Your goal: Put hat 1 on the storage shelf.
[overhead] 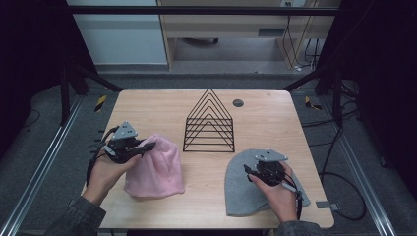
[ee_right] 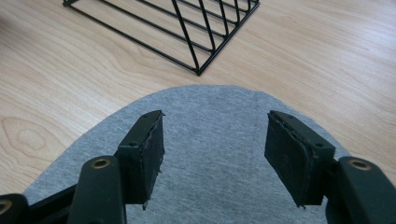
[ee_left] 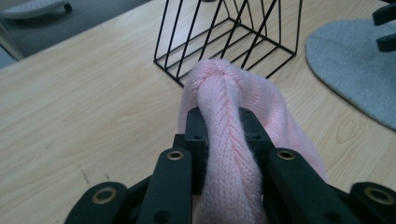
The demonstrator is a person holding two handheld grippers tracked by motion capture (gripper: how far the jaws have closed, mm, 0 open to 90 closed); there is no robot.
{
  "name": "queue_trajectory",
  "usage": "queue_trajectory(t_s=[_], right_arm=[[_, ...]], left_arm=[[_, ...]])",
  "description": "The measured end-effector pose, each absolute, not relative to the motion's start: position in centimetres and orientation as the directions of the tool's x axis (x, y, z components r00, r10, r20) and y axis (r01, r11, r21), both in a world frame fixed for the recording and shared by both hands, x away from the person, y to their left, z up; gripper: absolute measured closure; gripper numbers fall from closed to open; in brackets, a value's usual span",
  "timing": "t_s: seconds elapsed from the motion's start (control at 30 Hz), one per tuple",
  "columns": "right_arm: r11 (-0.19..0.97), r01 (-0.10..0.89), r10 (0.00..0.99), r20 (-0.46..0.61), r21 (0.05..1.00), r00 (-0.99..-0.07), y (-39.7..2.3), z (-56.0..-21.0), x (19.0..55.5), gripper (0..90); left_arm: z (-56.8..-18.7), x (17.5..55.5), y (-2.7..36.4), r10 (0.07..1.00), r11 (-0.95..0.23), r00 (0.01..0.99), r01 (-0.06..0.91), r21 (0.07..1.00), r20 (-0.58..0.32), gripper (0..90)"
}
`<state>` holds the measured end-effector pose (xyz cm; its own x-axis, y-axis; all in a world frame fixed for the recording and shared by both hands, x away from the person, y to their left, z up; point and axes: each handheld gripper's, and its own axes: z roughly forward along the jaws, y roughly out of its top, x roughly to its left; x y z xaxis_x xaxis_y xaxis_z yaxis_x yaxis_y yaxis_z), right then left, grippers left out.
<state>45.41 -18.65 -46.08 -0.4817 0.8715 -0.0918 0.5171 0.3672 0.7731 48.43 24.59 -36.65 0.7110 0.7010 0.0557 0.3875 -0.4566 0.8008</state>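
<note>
A pink knit hat (overhead: 158,168) lies at the table's left front. My left gripper (overhead: 147,146) is shut on a fold of its top edge, which is pulled up a little. In the left gripper view the pink hat (ee_left: 229,140) is bunched between the two jaws of my left gripper (ee_left: 225,122). A grey hat (overhead: 241,183) lies flat at the right front. My right gripper (overhead: 252,173) hovers over it, open. In the right gripper view my right gripper (ee_right: 215,149) has its pads (ee_right: 149,154) wide apart above the grey hat (ee_right: 210,130), with nothing between them.
A black wire rack (overhead: 209,122) shaped like a triangle stands at the table's middle, behind both hats. A round dark grommet (overhead: 238,103) sits in the wooden table (overhead: 147,108) at the back. Cables trail off the right edge.
</note>
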Motion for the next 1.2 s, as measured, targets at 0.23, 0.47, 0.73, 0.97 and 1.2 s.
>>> queue_trajectory(t_s=[0.23, 0.47, 0.73, 0.97, 1.2], right_arm=[[0.395, 0.494, 0.857, -0.116, 0.774, -0.502, -17.9, -45.7, 45.3, 37.9], [0.439, 0.416, 0.770, -0.094, 0.797, -0.632, -13.0, -43.6, 44.9, 38.1], [0.412, 0.343, 0.661, -0.017, 0.844, -0.750, -7.0, -40.4, 45.9, 38.2], [0.380, 0.335, 0.642, 0.015, 0.862, -0.766, -4.3, -40.0, 47.7, 36.7], [0.392, 0.343, 0.598, 0.046, 0.854, -0.800, -2.3, -40.0, 49.1, 56.2]], left_arm=[[-33.8, 48.2, 24.0, 0.688, -0.459, 0.720, 0.338, 0.822, 0.089, 76.8], [-30.6, 49.2, 23.7, 0.686, -0.447, 0.719, 0.296, 0.844, 0.111, 76.8], [-27.5, 50.0, 22.6, 0.677, -0.410, 0.729, 0.257, 0.875, 0.103, 76.5], [-26.7, 49.7, 21.8, 0.659, -0.414, 0.743, 0.236, 0.879, 0.111, 76.4], [-25.8, 49.3, 22.3, 0.656, -0.398, 0.749, 0.231, 0.888, 0.099, 76.4]])
